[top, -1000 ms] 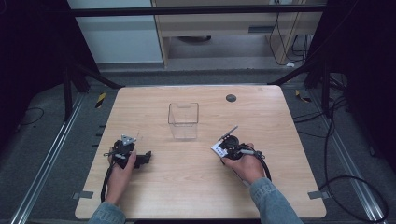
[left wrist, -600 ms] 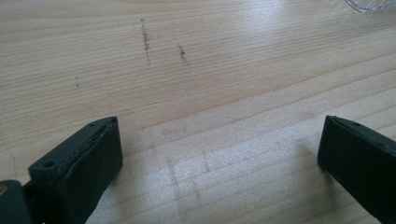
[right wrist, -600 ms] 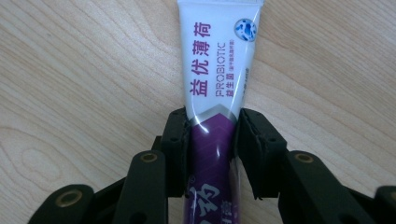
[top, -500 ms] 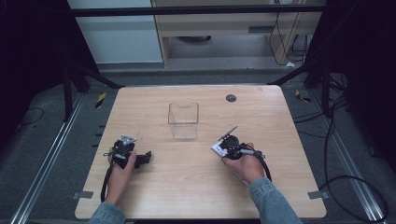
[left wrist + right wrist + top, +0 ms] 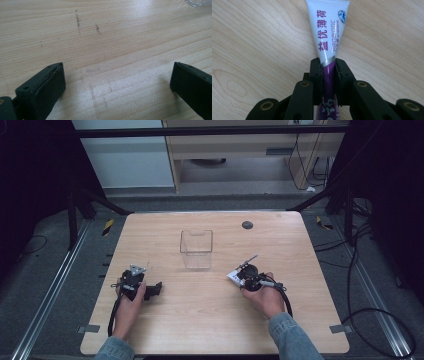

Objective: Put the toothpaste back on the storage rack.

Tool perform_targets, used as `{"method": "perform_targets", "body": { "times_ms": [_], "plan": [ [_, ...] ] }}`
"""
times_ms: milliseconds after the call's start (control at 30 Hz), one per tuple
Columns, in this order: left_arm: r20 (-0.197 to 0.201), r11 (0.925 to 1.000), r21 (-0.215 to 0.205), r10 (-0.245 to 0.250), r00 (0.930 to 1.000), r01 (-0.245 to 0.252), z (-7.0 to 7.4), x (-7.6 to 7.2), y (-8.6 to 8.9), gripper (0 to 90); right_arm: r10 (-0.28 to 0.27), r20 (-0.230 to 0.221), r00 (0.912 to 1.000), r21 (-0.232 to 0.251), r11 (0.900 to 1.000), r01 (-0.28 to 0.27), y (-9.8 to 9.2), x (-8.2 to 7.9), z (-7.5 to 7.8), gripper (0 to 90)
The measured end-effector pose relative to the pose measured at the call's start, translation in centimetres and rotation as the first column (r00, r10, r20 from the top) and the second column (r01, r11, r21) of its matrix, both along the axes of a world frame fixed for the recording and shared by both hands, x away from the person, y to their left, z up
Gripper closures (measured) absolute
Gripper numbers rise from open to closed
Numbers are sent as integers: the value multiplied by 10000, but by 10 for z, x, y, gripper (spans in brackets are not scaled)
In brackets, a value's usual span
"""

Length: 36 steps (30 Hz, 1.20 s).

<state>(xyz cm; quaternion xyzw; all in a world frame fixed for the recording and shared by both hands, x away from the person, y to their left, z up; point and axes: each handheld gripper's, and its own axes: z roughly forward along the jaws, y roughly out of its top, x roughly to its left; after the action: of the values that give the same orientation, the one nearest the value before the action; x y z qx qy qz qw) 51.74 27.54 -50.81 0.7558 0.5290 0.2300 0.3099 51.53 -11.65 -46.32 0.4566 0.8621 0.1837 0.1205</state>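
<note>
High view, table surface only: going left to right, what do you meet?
Left claw with jaws open → clear plastic container → right claw shut on a toothpaste tube → small dark disc, farther back near the table's far edge.

Free room on the counter point(image 5: 210, 320). The only standing obstacle is a clear box point(image 5: 196, 249) at centre, slightly toward the far side; a small dark disc point(image 5: 247, 225) lies flat near the far edge, right of the box. Bare wood runs along the left and right sides, across the near strip, and between the left gripper point(image 5: 150, 289) and right gripper point(image 5: 239, 276). The right gripper carries a tube point(image 5: 329, 30) projecting beyond its jaws toward the box, apart from it.
</note>
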Motion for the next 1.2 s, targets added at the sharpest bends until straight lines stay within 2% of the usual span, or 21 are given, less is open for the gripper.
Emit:
{"method": "perform_targets", "body": {
  "times_ms": [367, 467, 533, 700, 900, 1200],
  "plan": [
    [5, 10000, -14, 9, 10000, -9, 0, 0, 0, 0, -384, 909, 9951, 722, 9969, 318, -13, 7, 25, 785],
    [10, 10000, -17, 12, 10000, -12, 0, 0, 0, 0, -568, 1215, 9910, 1050, 9935, 441, -17, 11, 32, 784],
    [8, 10000, -16, 11, 10000, -11, 0, 0, 0, 0, -620, 1445, 9876, 1108, 9928, 461, -19, 13, 36, 785],
    [10, 10000, -21, 13, 10000, -13, 0, 0, 0, 0, -873, 1743, 9808, 1513, 9866, 609, -25, 18, 44, 785],
    [1, 10000, -4, 5, 10000, -5, 0, 0, 0, 0, -1069, 2105, 9717, 1772, 9817, 696, -30, 22, 50, 785],
    [14, 10000, -25, 16, 10000, -16, 0, 0, 0, 0, -1249, 2739, 9536, 2001, 9772, 705, -30, 26, 63, 785]
  ]
}}
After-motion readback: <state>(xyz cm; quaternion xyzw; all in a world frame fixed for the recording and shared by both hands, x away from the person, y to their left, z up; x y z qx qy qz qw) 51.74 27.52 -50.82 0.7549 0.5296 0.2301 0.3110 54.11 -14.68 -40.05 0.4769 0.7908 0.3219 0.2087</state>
